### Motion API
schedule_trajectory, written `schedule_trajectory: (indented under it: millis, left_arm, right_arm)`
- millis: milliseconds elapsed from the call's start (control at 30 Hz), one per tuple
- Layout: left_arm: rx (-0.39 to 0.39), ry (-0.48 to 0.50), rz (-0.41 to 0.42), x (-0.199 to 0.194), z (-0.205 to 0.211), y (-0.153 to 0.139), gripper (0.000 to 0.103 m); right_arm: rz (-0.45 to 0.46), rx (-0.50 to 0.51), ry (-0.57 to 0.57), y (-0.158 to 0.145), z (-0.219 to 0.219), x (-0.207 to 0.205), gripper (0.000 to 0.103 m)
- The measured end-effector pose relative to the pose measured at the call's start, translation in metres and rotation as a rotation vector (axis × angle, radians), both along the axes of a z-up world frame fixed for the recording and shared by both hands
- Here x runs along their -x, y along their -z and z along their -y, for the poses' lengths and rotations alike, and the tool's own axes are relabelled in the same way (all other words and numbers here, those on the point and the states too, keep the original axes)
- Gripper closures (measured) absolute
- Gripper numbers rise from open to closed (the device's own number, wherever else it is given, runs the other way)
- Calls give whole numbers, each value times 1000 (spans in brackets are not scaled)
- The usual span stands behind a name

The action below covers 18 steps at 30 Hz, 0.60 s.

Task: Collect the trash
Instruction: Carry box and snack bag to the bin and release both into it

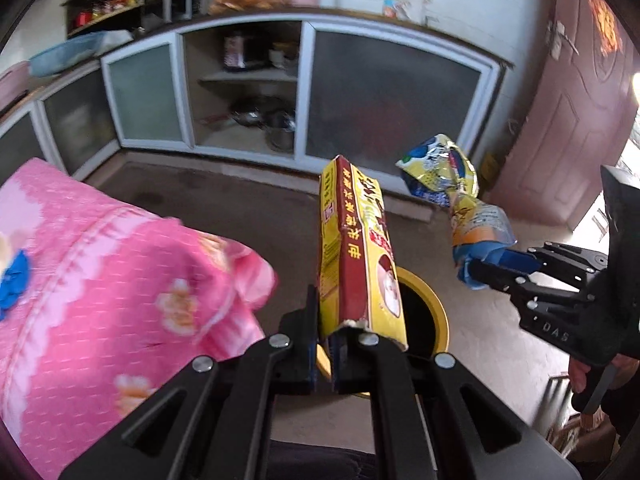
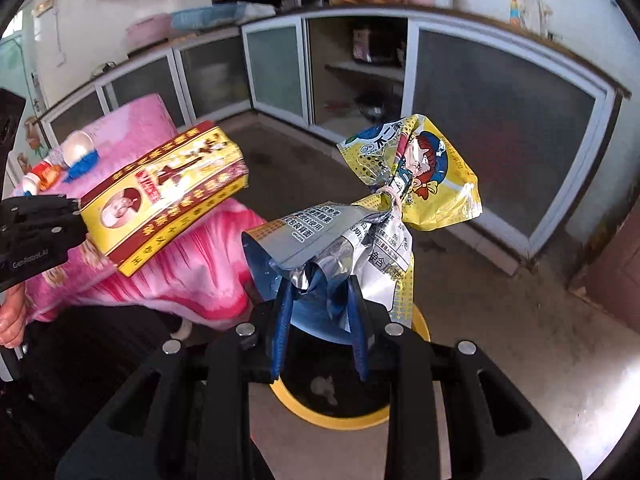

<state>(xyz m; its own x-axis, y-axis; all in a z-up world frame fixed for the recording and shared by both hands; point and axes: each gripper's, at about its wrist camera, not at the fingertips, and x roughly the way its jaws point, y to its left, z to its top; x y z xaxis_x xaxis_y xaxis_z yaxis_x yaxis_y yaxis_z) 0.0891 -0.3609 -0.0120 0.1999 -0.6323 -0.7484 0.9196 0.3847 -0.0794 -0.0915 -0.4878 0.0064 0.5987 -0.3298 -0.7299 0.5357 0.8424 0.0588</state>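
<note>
Kitchen cupboards stand far back, while the left gripper pinches a yellow box and the right gripper pinches a crumpled snack bag, both over the yellow bin below.

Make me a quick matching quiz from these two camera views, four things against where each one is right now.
Things:
1. yellow-and-red box
2. crumpled snack bag
3. yellow-rimmed bin
4. blue cap

Places:
A. on the floor below both grippers
B. lying on the pink cloth
C. held in the left gripper
D. held in the right gripper

Pairs: 1-C, 2-D, 3-A, 4-B
</note>
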Motion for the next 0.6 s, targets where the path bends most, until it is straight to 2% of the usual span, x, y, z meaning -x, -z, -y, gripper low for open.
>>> schedule_trajectory:
  millis: [300, 600]
  left_arm:
    - [-139, 39, -61, 8, 46, 65, 99]
    - [-240, 89, -117, 3, 86, 103, 98]
  right_arm:
    - [-65, -106, 42, 53, 19, 4, 78]
    - [-113, -216, 33, 91, 35, -9, 77]
